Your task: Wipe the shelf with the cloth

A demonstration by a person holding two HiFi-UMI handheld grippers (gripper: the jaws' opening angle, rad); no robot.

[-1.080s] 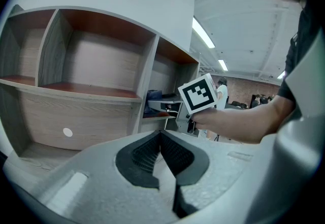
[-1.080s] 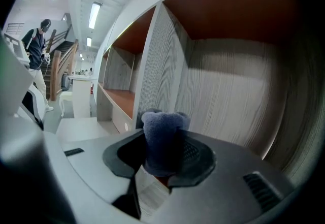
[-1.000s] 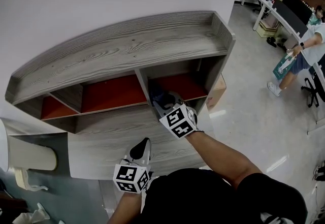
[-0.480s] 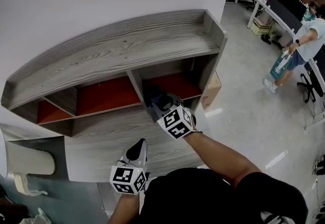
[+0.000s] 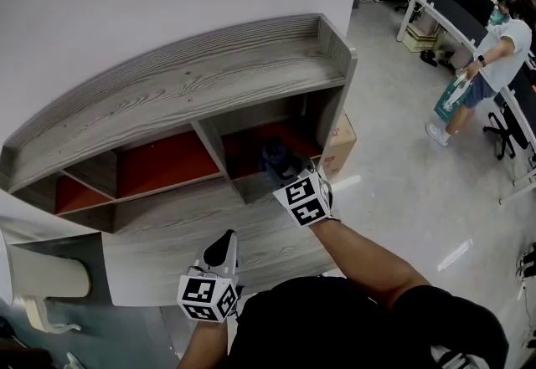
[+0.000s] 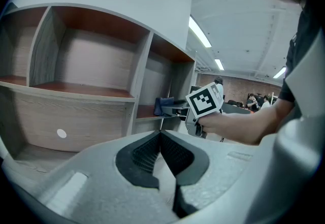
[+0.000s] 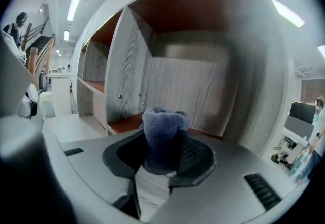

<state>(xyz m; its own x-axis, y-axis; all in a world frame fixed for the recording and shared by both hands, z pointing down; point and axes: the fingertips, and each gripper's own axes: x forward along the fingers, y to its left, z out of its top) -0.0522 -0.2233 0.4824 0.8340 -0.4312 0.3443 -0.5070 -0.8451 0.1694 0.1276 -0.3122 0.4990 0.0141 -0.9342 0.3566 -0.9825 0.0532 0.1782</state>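
grey wood-grain boards made up the shelf [image 5: 209, 79], and its three compartments were floored in red-brown. at the lower left of the head view, the left gripper [image 5: 226, 240] was held above the grey ledge [image 5: 159, 229] under the compartments, well apart from the cloth. its jaws were shown by the left gripper view to be clenched together with nothing between them.

further right, the right gripper [image 5: 289, 173] was set at the mouth of the rightmost compartment [image 5: 306, 137], with the dark blue cloth [image 5: 274, 153] at its tip over the red floor. only a dark lump was given there by the head view. the grasp was made plain in the right gripper view, where the cloth was seen pinched between the two jaw pads and bunched above them, before the compartment's back wall. whether the cloth touched the compartment floor could not be told.

at the far right, a person [image 5: 494, 49] was seen standing, in the head view alone.
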